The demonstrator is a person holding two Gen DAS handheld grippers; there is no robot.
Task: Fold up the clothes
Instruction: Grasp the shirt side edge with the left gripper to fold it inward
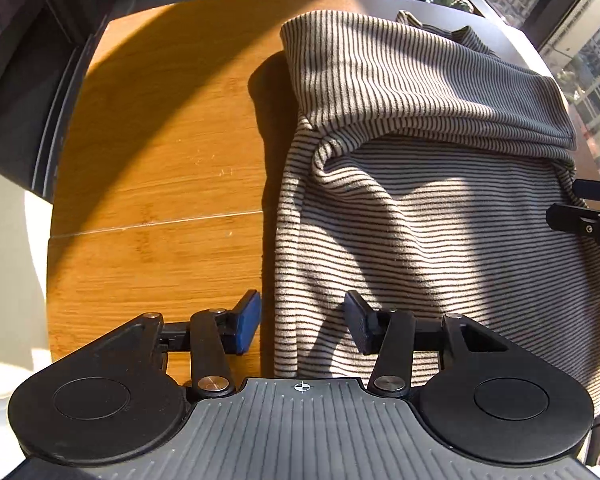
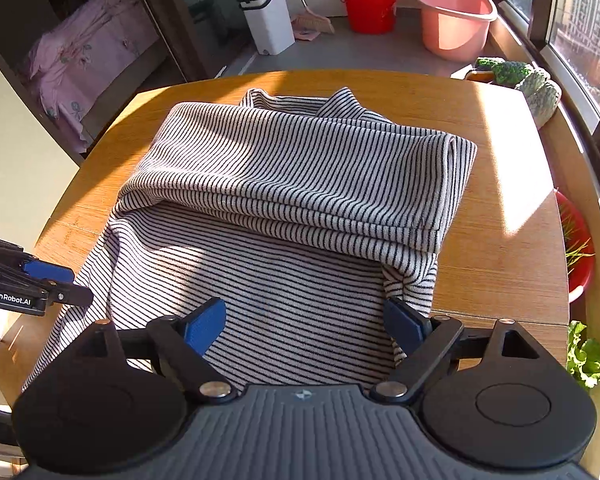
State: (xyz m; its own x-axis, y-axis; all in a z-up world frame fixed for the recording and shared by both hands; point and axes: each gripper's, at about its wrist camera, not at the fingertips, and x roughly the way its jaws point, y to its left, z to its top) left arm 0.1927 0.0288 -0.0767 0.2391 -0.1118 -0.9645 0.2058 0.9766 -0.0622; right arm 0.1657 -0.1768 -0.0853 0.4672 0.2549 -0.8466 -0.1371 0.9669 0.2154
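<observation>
Surveying: a half-done fold, places given relative to the striped top.
Desk: the wooden desk [image 2: 496, 256] carries the whole garment; bare wood shows to either side of it and beyond its collar.
Striped top: the striped top [image 2: 284, 280] lies spread on the desk, thin knit with dark stripes. Its far part is doubled over into a thick roll [image 2: 300, 184] across the middle; the collar peeks out behind that roll; the near panel lies single-layered and rumpled toward both cameras.
Handling, judged: light, soft, limp. It will sag and crease rather than hold a line, and layers will likely slide over one another on smooth wood. Nothing fragile.
Where to hold, judged: the two side edges of the near panel, close to the corners, pinching one layer only so the panel lifts evenly.
Right tool: the right tool [image 2: 304, 328] stands wide, its pads straddling the near panel by the top's right edge; nothing is gripped. The puckered corner [image 2: 404, 284] sits just beside the right-hand pad.
Left tool: the left tool [image 1: 304, 324] is about half open, straddling the top's left edge, one pad over bare wood, the other over cloth; the pads are not pressing on the fabric.
</observation>
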